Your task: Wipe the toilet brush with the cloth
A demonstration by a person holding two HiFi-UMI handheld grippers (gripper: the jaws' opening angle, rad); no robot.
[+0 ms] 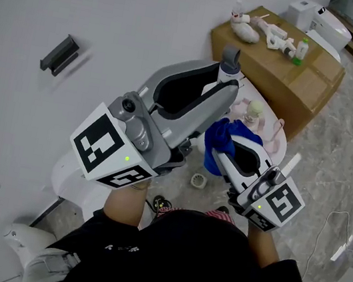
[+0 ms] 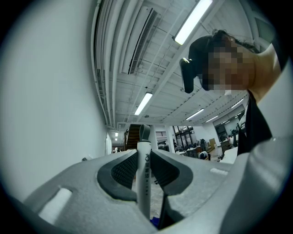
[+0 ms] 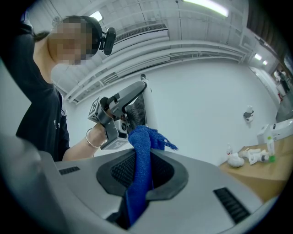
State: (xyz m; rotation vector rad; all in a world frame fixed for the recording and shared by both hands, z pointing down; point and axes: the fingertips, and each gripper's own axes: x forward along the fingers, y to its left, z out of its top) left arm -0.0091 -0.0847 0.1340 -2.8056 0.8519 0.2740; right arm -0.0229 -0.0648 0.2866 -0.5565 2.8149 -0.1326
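Observation:
The toilet brush's white handle [image 2: 144,170], with a grey loop [image 1: 230,60] at its top, stands upright between the jaws of my left gripper [image 2: 144,172], which is shut on it. In the head view this gripper [image 1: 218,87] is high at the centre. The brush head is hidden. My right gripper [image 3: 141,171] is shut on a blue cloth [image 3: 140,157] that bunches out past its jaws. In the head view the cloth [image 1: 218,143] hangs just right of and below the left gripper, beside the handle. The right gripper view shows the left gripper [image 3: 120,109] close behind the cloth.
A cardboard box [image 1: 311,86] at the upper right bears bottles and white items. Below the grippers is a white surface [image 1: 282,146] with a small jar [image 1: 255,109] and pink things; a tape roll [image 1: 198,181] lies lower. A dark bracket [image 1: 60,54] sits on the wall.

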